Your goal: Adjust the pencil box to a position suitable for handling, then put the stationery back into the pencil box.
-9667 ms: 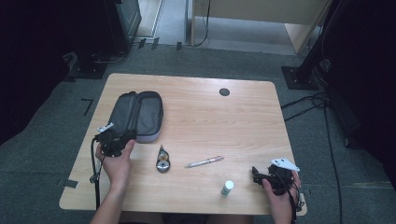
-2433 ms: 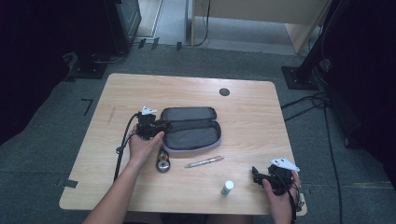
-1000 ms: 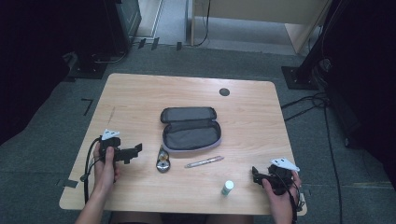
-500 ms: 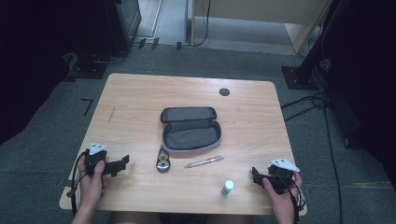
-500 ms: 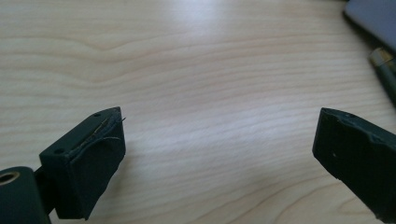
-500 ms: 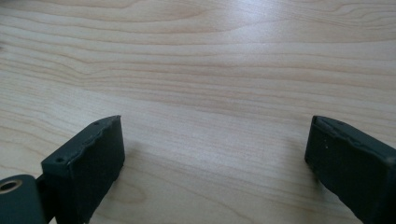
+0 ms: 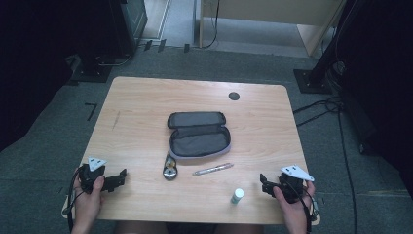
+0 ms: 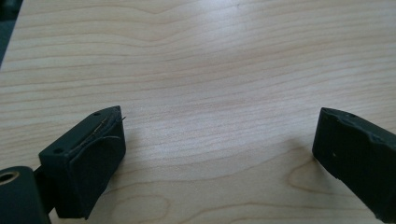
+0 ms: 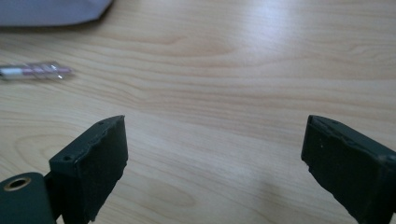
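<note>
Pencil case (image 7: pixel 198 134), lying unzipped and spread flat at the middle of the table (image 7: pixel 146 102), is judged soft and light, best pinched at its stiff zipped rim, while the left gripper (image 7: pixel 121 176) and right gripper (image 7: pixel 263 184) are held wide apart and empty near the front corners.

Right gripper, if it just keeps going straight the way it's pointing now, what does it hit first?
Probably the small bottle: the right gripper points left, low over the table, and the bottle stands nearest, though slightly off that line.
</note>
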Tool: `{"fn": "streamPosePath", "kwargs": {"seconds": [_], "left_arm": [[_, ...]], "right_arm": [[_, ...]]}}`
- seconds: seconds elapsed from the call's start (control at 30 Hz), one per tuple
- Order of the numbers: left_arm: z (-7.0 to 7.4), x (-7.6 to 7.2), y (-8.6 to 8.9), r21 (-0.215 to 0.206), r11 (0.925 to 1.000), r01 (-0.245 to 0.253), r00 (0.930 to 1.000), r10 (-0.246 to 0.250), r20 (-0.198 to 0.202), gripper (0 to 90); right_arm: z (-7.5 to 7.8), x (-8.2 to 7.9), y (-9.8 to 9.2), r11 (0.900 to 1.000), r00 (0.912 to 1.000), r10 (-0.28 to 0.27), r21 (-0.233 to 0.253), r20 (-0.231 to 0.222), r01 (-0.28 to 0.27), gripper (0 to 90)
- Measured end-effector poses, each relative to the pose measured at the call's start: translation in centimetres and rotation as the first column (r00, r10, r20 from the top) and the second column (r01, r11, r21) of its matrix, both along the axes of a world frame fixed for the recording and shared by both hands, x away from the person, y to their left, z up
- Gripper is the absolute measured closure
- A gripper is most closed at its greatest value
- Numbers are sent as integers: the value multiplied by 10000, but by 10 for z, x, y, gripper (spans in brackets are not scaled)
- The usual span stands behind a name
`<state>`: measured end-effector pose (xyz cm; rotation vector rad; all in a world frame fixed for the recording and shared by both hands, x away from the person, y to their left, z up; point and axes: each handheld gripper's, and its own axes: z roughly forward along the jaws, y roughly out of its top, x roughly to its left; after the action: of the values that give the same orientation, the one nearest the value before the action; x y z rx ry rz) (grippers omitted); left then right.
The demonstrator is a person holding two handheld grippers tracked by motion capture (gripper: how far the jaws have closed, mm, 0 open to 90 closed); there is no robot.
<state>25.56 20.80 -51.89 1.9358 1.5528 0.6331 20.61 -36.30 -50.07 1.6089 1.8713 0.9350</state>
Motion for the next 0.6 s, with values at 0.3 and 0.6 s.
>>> {"fn": "streamPosePath", "kwargs": {"seconds": [0.3, 0.6], "left_arm": [[0, 0, 0, -3, 10000, 5, 10000, -5, 6, 17], [0, 0, 0, -4, 10000, 9, 10000, -9, 7, 17]], "right_arm": [[26, -4, 19, 9953, 9950, 954, 133, 298, -958, 69], [48, -14, 36, 9719, 9760, 1924, 1179, 1016, -2039, 194]]}}
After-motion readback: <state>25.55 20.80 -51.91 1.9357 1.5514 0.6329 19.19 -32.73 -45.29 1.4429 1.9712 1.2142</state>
